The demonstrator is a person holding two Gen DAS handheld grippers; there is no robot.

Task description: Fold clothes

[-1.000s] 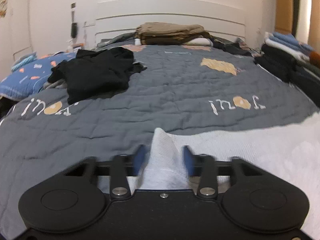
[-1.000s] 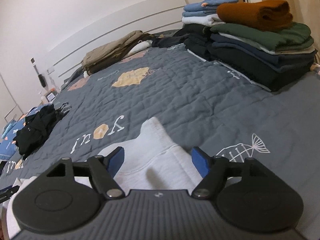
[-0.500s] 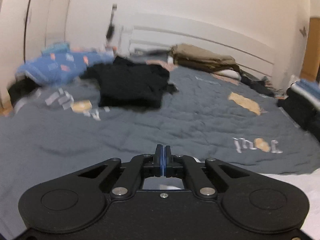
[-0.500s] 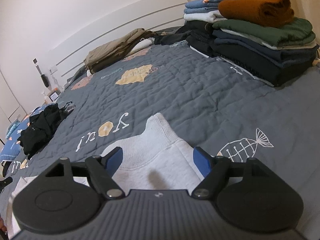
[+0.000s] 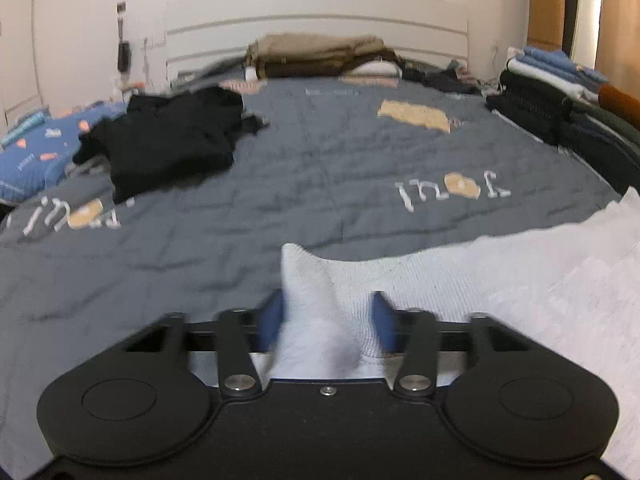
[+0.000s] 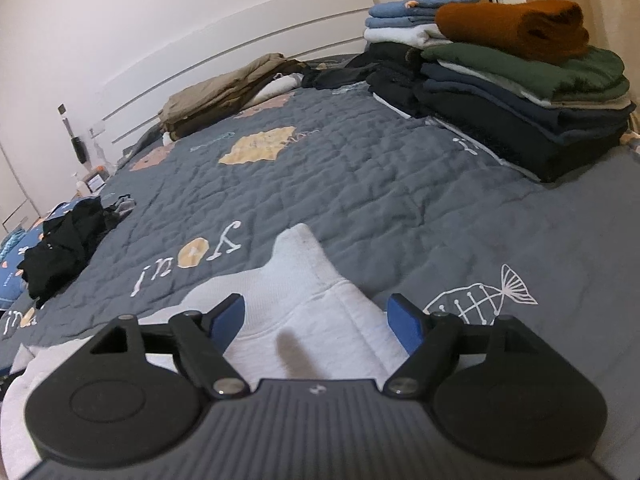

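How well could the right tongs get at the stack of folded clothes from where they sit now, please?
Probably yes: bare quilt lies between the right tongs and the stack of folded clothes. They stand open around the white garment, not gripping it.

Bedroom, bed surface and surroundings.
Grey quilted bedspread (image 5: 320, 168) covers the bed; white slatted headboard (image 5: 316, 24) stands against a plain white wall (image 6: 160, 20); wooden door (image 5: 548, 0) at right.
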